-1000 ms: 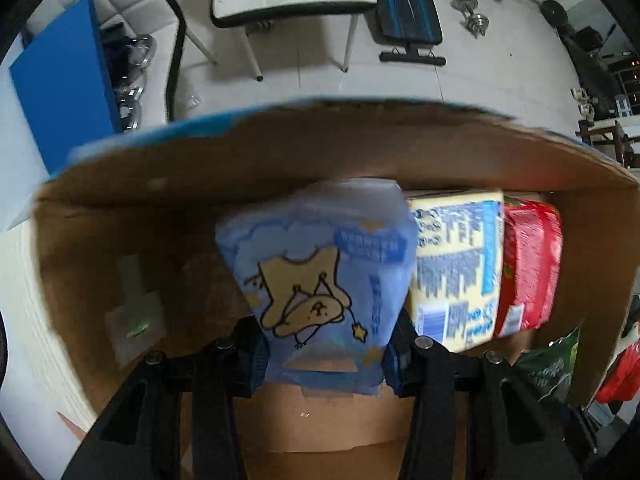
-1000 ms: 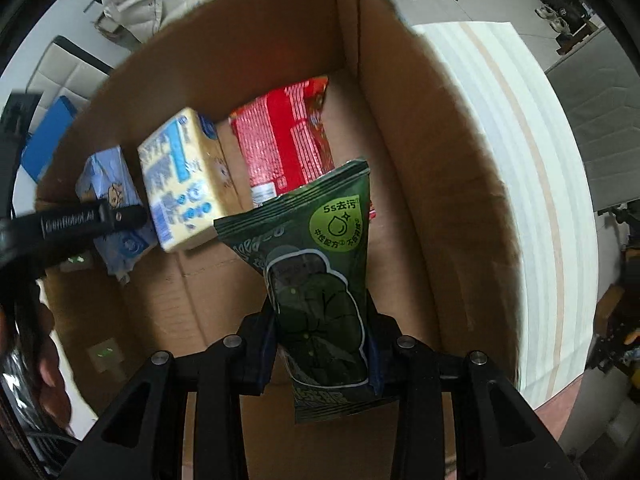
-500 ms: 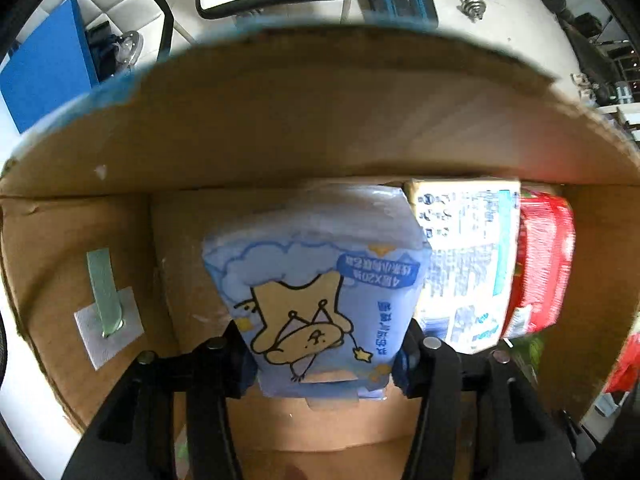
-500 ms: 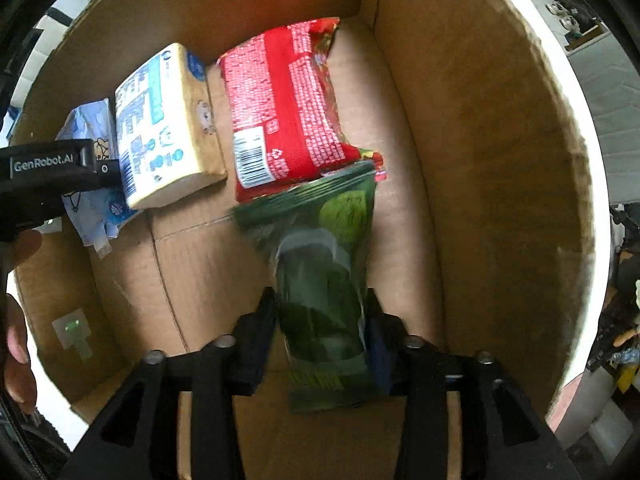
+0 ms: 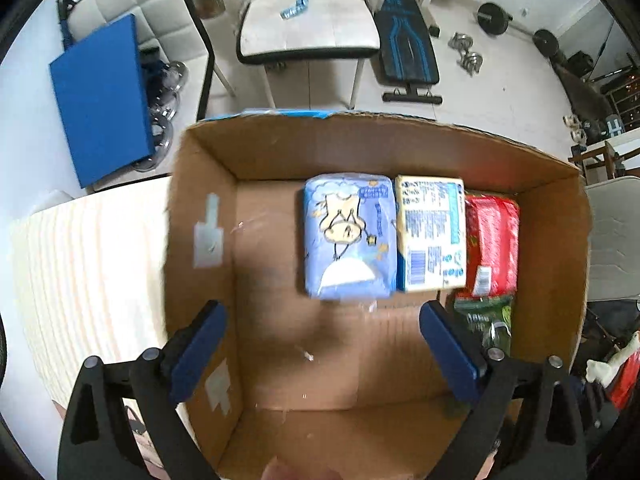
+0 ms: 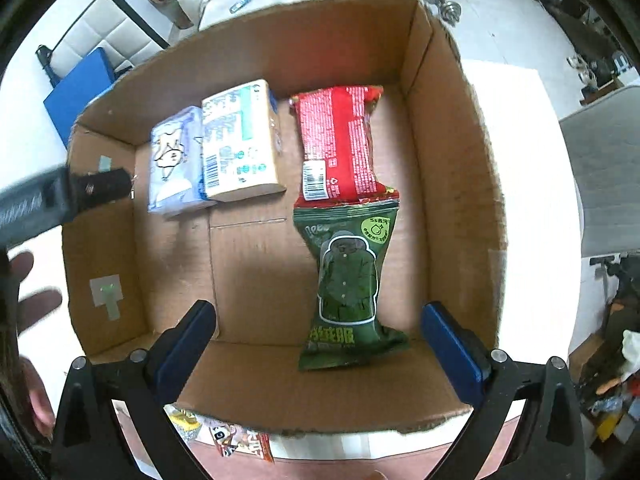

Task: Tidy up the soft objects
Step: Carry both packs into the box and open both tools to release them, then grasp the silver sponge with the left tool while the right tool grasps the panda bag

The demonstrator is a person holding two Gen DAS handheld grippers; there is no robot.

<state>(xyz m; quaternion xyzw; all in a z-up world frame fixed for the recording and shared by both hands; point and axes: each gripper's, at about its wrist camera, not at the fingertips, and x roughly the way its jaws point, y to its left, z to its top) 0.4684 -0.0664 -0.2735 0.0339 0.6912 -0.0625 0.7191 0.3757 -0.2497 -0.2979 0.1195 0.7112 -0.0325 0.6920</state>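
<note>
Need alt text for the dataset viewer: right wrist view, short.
The open right gripper hovers over a cardboard box holding a green packet lying free below a red packet, with yellow and blue packs at left.

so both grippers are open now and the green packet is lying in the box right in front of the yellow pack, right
Not quite. The green packet lies in front of the red packet, its top edge meeting the red one's lower end; the right wrist view shows it. The yellow pack sits further left, beside the blue pack. Both the left gripper and right gripper are indeed open, inside the box.
</note>
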